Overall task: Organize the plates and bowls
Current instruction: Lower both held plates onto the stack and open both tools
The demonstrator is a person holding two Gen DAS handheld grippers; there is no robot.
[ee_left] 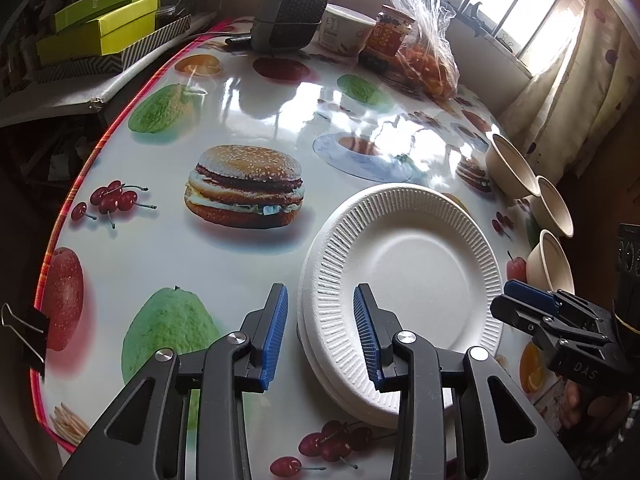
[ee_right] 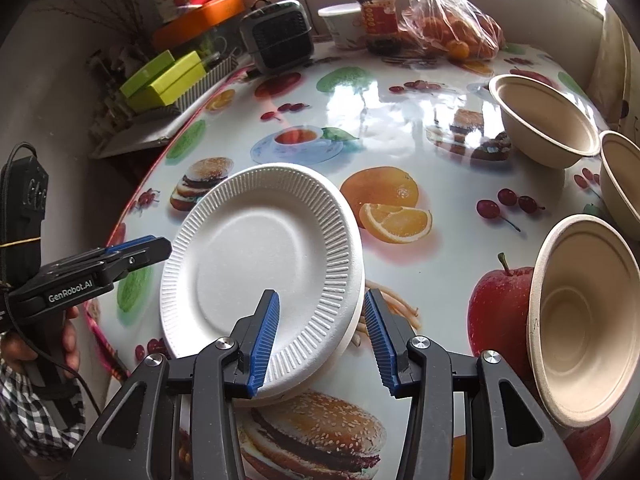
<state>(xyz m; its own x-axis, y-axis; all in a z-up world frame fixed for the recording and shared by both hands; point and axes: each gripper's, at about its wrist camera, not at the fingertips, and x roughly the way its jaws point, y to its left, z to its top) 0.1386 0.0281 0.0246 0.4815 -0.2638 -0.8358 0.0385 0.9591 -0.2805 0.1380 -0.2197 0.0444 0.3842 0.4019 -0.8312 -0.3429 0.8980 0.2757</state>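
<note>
White foam plates (ee_left: pixel 404 276) sit stacked near the table's front edge, face up and lying flat; being round, they have no long axis. Their rims are ribbed with fine radial grooves, their centres smooth and slightly dished. At least two rims show at the stack's near edge.

Three tan fibre bowls stand to the right of the stack, apart from it. The nearest bowl (ee_right: pixel 584 320), the middle bowl (ee_right: pixel 624 184) and the far bowl (ee_right: pixel 548 124) form a loose row running away from the camera, mouths up. They are matte, round, with thin rolled rims and narrow bases.

The table (ee_left: pixel 224 100) is covered by a glossy cloth printed with burgers, cherries, apples and oranges; its edge has a red trim, and a black binder clip (ee_left: pixel 28 332) grips it.

The left gripper (ee_left: pixel 320 332) comes in low over the near edge with its jaws spread; its blue ridged pads (ee_left: pixel 276 332) straddle the stack's left rim without touching it. The right gripper (ee_right: pixel 322 344) is likewise released, its fingers either side of the stack's right rim, holding nothing. Both point forward across the table, roughly level.

At the far side stand a dark grey fan (ee_left: pixel 290 12), a paper cup (ee_left: pixel 346 30), a red-labelled jar (ee_left: pixel 386 36) and a clear bag of oranges (ee_left: pixel 428 52).
</note>
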